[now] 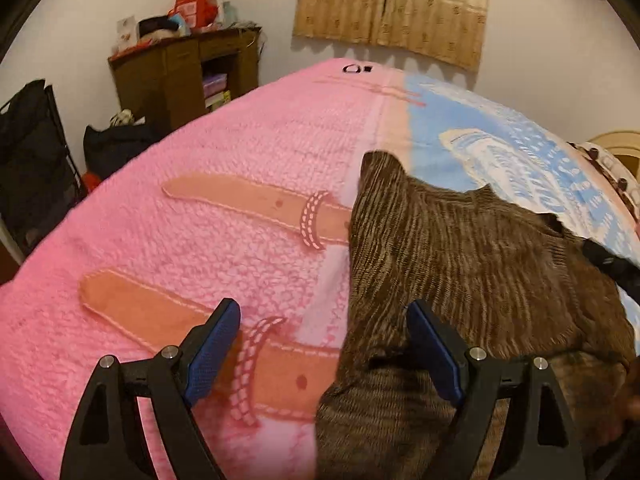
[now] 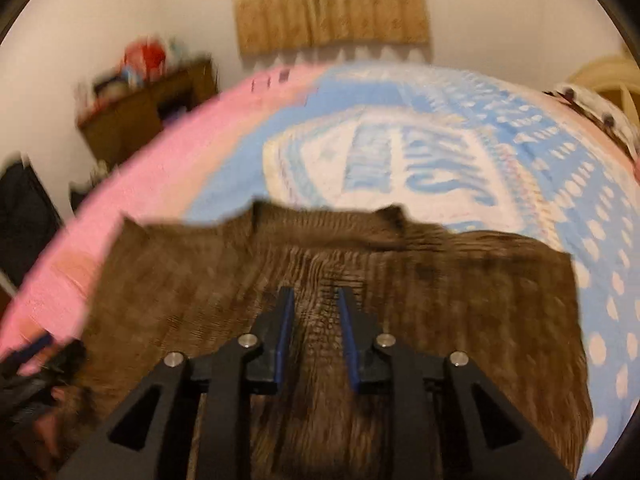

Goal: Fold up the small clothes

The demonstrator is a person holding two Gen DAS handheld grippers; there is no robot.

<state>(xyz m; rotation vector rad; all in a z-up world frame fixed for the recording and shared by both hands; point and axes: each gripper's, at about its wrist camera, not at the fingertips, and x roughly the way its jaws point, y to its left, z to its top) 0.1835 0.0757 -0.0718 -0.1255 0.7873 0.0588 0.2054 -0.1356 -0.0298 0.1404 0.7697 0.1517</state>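
Observation:
A brown striped knit garment [image 1: 460, 248] lies spread on the bed, its upper edge showing two pointed corners. In the left wrist view my left gripper [image 1: 323, 312] hovers over the garment's left edge. It is open wide with nothing gripped; one blue pad [image 1: 216, 344] is over the pink blanket and the other over the cloth. In the blurred right wrist view my right gripper [image 2: 315, 294] is low over the middle of the garment [image 2: 460, 280]. Its jaws stand a narrow gap apart, with cloth visible beneath and none pinched.
The bed is covered by a blanket, pink [image 1: 140, 260] on the left and blue and white [image 2: 400, 152] on the right. A wooden cabinet [image 1: 180, 76] with clutter on top, dark bags [image 1: 32, 152] and a curtain [image 1: 392, 4] stand beyond. A spotted pillow [image 2: 592, 112] lies far right.

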